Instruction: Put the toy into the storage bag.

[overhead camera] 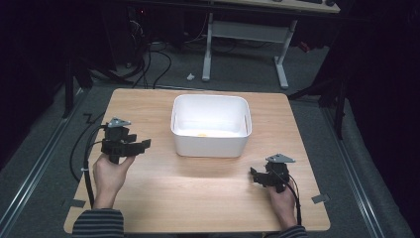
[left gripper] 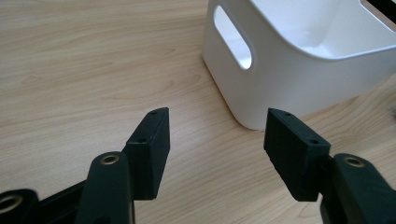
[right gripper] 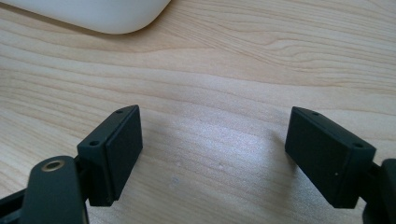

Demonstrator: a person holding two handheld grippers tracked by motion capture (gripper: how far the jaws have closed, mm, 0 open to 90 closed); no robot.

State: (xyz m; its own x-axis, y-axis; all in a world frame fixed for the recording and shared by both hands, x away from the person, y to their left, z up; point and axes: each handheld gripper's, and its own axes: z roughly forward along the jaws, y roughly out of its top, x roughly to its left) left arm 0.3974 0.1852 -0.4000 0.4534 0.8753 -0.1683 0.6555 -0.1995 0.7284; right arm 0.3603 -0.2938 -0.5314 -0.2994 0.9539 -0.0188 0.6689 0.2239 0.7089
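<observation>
A white plastic bin (overhead camera: 210, 126) with handle slots stands on the wooden table (overhead camera: 198, 183), toward its far middle; a small yellowish thing (overhead camera: 202, 134) lies on its floor. My left gripper (overhead camera: 143, 145) is held at the table's left and points toward the bin's left side. Its jaws stand apart with nothing between them, and the bin's corner (left gripper: 261, 93) shows just beyond them. My right gripper (overhead camera: 253, 174) rests low at the front right, open and empty, over bare wood (right gripper: 210, 140).
Cables trail from both grippers off the table's edges. Beyond the table stand a white desk frame (overhead camera: 247, 34) and loose cables on the grey floor. Dark surroundings on both sides.
</observation>
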